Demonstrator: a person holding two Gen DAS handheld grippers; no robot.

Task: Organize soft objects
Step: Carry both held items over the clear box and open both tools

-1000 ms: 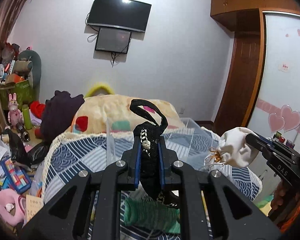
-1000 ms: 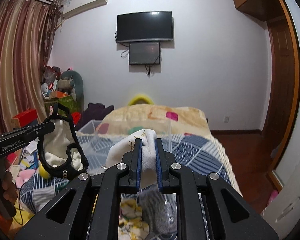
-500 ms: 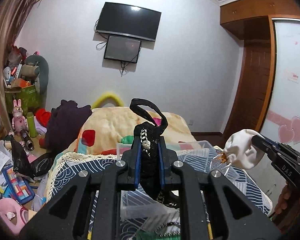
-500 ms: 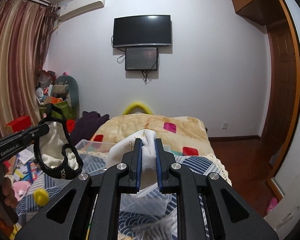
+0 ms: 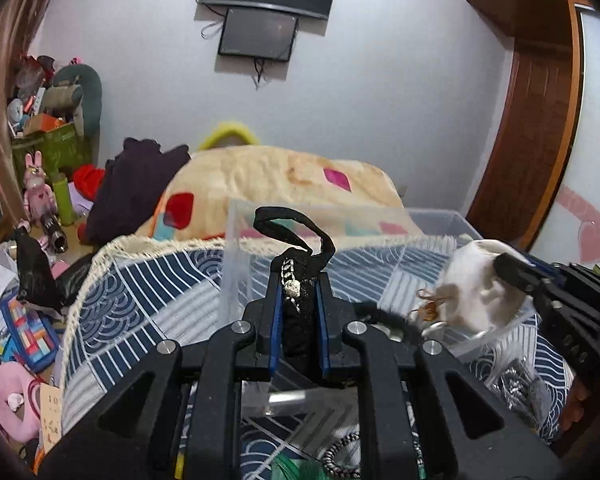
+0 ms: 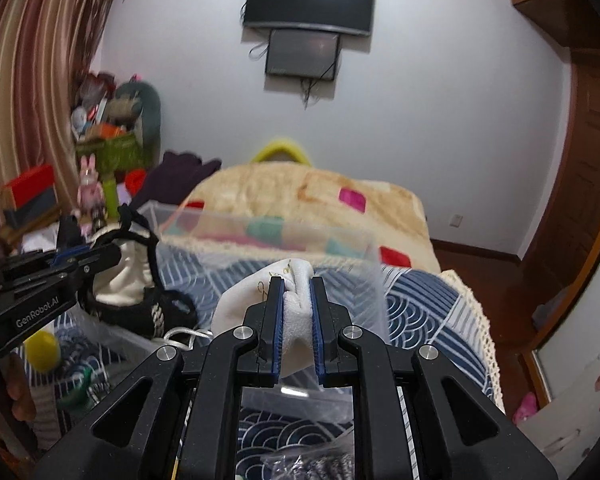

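Note:
My left gripper is shut on a black fabric strap with a small metal chain, part of a black and cream soft item. My right gripper is shut on a white soft cloth, which shows at the right in the left wrist view. Both are held just above a clear plastic bin on the bed. The two items hang close together over the bin.
The bin stands on a blue and white patterned bedspread, with a beige blanket behind. Clutter and toys fill the floor at left. A wooden door is at right. Bagged items lie below.
Both grippers have tilted down and moved closer to the bin. The black strap item and the white cloth are lower and nearer each other. Both grips are unchanged.

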